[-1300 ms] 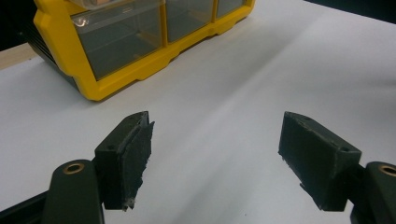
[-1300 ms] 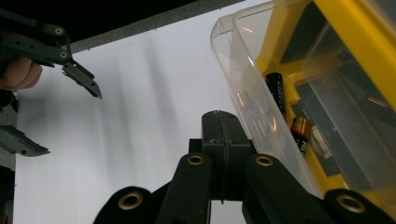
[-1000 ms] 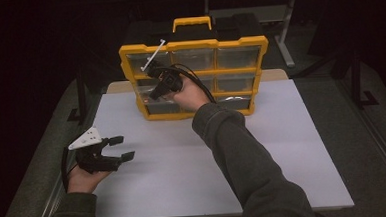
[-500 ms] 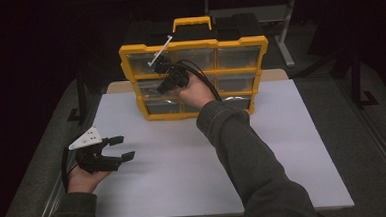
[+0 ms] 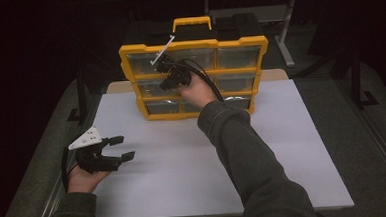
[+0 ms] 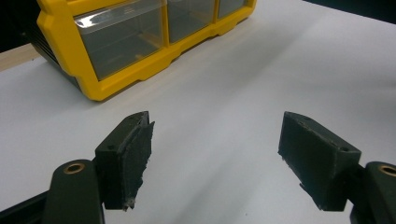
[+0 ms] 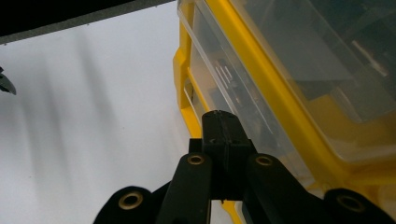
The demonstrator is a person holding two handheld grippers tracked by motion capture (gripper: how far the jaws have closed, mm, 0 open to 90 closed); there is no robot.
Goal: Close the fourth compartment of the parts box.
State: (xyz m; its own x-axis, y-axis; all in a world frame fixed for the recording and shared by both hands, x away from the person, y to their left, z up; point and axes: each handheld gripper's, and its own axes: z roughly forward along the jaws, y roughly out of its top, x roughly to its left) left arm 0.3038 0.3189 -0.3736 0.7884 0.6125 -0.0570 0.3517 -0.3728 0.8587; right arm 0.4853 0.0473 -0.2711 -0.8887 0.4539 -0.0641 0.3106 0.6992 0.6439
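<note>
A yellow drawer organizer with clear drawers stands upright at the back of the white table. My right gripper is shut, its jaws pressed together against the front of a clear drawer on the left side of the organizer. I cannot tell whether they pinch the drawer's lip. My left gripper stands open near the table's left front, with nothing between its fingers. In the left gripper view its pads hover over bare white table, with the organizer's bottom left corner farther off.
The organizer has a yellow carry handle on top. Dark floor surrounds the table, with a grey frame behind at the right. A strip of wood shows along the table's back edge.
The right hand and its shut gripper have risen a little along the organizer's front, from the lower drawers toward the middle row. The left gripper has stayed where it was.
</note>
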